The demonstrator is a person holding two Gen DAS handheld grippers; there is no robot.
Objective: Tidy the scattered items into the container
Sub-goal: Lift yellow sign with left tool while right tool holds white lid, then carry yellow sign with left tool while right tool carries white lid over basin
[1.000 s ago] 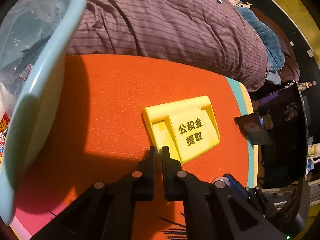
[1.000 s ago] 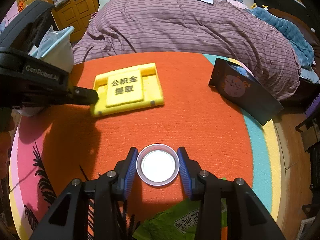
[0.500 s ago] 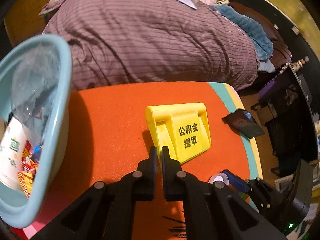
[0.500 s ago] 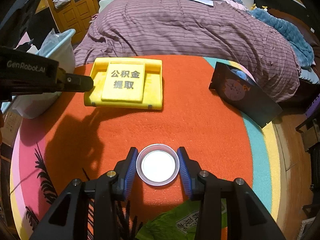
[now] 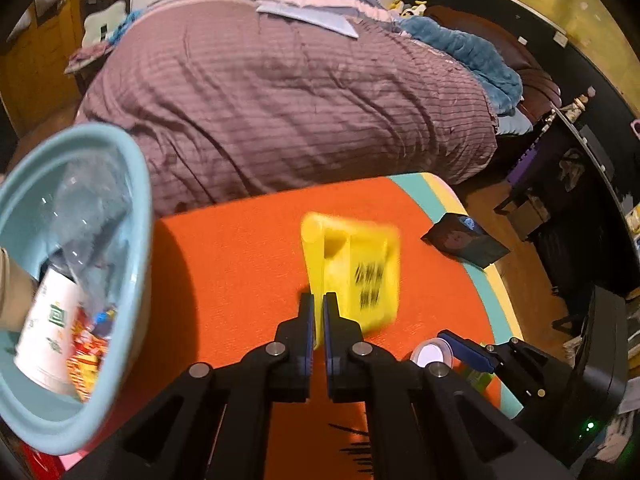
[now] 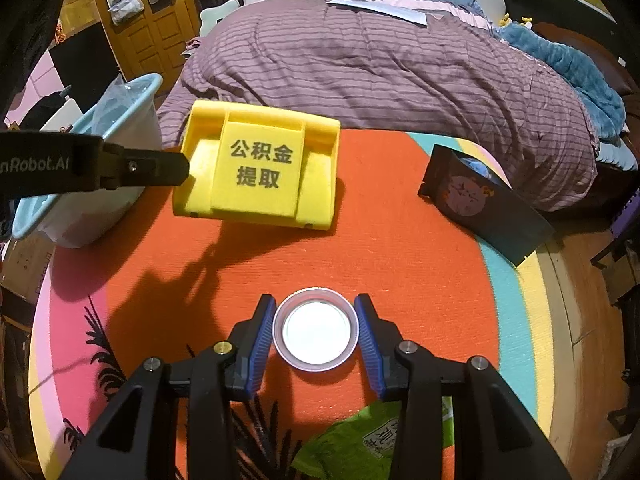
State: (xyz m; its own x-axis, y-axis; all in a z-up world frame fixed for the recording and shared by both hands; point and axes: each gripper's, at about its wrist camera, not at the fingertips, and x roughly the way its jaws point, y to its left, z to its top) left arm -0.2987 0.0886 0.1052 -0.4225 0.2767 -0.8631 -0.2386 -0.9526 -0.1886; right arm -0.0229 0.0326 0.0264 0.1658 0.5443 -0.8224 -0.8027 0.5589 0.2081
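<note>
My left gripper is shut on the edge of a yellow plastic sign with black Chinese characters and holds it tilted above the orange rug; it shows clearly in the right wrist view, pinched at its left corner by the left gripper. The light blue basin with several items inside stands to the left; it also shows in the right wrist view. My right gripper is closed around a round white-lidded jar that rests on the rug.
A dark paper bag stands at the rug's right edge. A green packet lies under the right gripper. A bed with a striped purple quilt borders the rug's far side. A wooden cabinet stands at the back left.
My left gripper has lifted the yellow sign off the rug and tilted it upward. The basin has come further into the left wrist view. The right gripper and jar have stayed still.
</note>
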